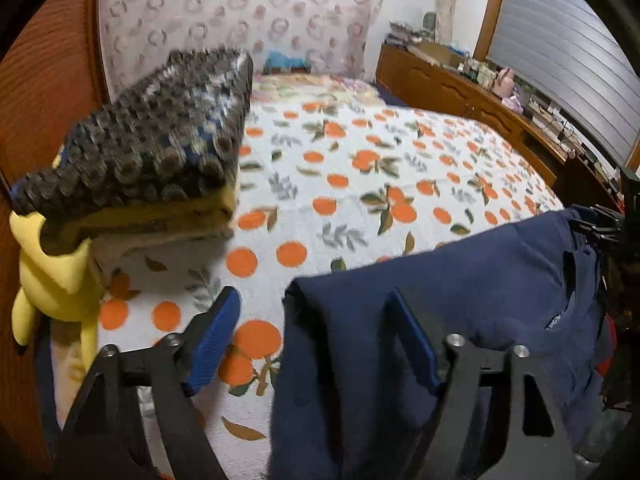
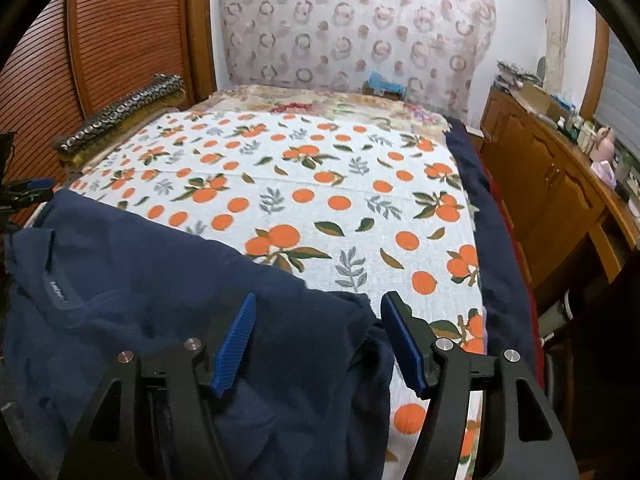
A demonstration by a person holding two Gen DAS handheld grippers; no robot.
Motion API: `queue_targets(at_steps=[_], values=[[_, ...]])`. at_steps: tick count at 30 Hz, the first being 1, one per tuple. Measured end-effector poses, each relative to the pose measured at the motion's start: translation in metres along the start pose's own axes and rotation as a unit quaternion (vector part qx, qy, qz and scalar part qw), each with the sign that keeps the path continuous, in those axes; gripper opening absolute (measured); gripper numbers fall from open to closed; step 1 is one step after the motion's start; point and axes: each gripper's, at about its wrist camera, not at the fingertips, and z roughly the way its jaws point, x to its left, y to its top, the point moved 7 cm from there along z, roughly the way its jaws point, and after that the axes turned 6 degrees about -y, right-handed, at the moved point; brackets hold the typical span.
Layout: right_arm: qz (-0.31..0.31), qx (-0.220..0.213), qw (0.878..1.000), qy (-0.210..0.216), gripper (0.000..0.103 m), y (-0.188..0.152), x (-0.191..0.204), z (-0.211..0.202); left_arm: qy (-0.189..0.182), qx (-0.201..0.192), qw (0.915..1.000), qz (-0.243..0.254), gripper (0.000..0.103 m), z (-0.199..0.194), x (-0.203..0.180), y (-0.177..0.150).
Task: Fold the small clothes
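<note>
A navy blue T-shirt (image 1: 460,300) lies spread on the near part of a bed, its collar and label facing up. My left gripper (image 1: 312,296) hangs open over the shirt's left edge, with one pad above the bedsheet and the other above the cloth. In the right wrist view the same T-shirt (image 2: 140,280) fills the lower left. My right gripper (image 2: 320,298) stands open over its right edge, where the cloth is bunched. Neither pair of pads presses on the fabric.
The orange-print bedsheet (image 2: 320,184) stretches away to a patterned curtain. A stack of folded clothes (image 1: 152,152) topped by a dark patterned piece sits at the left by the wooden headboard, above a yellow plush toy (image 1: 60,276). A wooden cabinet (image 2: 560,184) runs along the right.
</note>
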Motion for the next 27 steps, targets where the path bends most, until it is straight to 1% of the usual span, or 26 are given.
queue_targets(at_steps=[1,2,3,8,12,13,15,16,17,18,19,20,21,22,24,27], values=[[0.001,0.004,1.0,0.001,0.067,-0.001,-0.001,0.003,-0.003,0.006,1.0,-0.002,0.067,0.003,0.0,-0.002],[0.003,0.009,1.0,0.002,0.067,-0.002,-0.002,0.007,-0.009,0.013,0.9999,-0.003,0.06,0.005,-0.001,-0.005],[0.004,0.013,1.0,0.002,0.068,-0.003,-0.002,0.009,-0.011,0.016,0.9998,-0.001,0.055,0.007,-0.001,-0.007],[0.019,0.024,0.999,0.016,0.069,-0.006,-0.006,0.015,-0.014,0.022,0.9997,0.005,0.053,0.009,-0.004,-0.009],[0.027,0.03,0.999,0.022,0.073,-0.008,-0.009,0.02,-0.024,0.025,0.9994,0.009,0.052,0.011,-0.006,-0.008],[0.028,0.029,0.999,0.023,0.073,-0.008,-0.009,0.021,-0.032,0.025,0.9991,0.012,0.048,0.011,-0.008,-0.009],[0.025,0.028,0.999,0.023,0.073,-0.008,-0.008,0.023,-0.042,0.029,0.9986,0.014,0.03,0.012,-0.011,-0.009],[0.023,0.029,0.999,0.022,0.073,-0.008,-0.007,0.023,-0.051,0.032,0.9981,0.012,0.025,0.012,-0.012,-0.009],[0.02,0.03,0.999,0.024,0.072,-0.009,-0.005,0.023,-0.055,0.033,0.9979,0.013,0.018,0.012,-0.014,-0.009],[0.016,0.03,0.999,0.027,0.065,-0.009,-0.003,0.022,-0.058,0.03,0.9977,0.015,0.015,0.01,-0.016,-0.009],[0.012,0.028,0.999,0.036,0.051,-0.01,0.0,0.019,-0.059,0.028,0.9977,0.017,0.014,0.009,-0.018,-0.01],[0.009,0.028,0.998,0.047,0.043,-0.011,0.003,0.017,-0.06,0.022,0.9977,0.021,0.013,0.004,-0.022,-0.009],[0.007,0.029,0.998,0.054,0.027,-0.012,0.007,0.014,-0.064,0.014,0.9976,0.022,0.012,-0.001,-0.025,-0.008],[0.005,0.027,0.998,0.054,0.019,-0.013,0.008,0.011,-0.072,0.004,0.9972,0.022,0.012,-0.006,-0.028,-0.006],[0.009,0.012,0.998,0.057,0.015,-0.013,0.009,-0.002,-0.089,-0.026,0.9954,0.021,0.011,-0.028,-0.039,0.003],[0.026,-0.031,0.997,0.063,0.014,-0.004,0.006,-0.041,-0.112,-0.072,0.9908,0.028,0.011,-0.069,-0.056,0.016]])
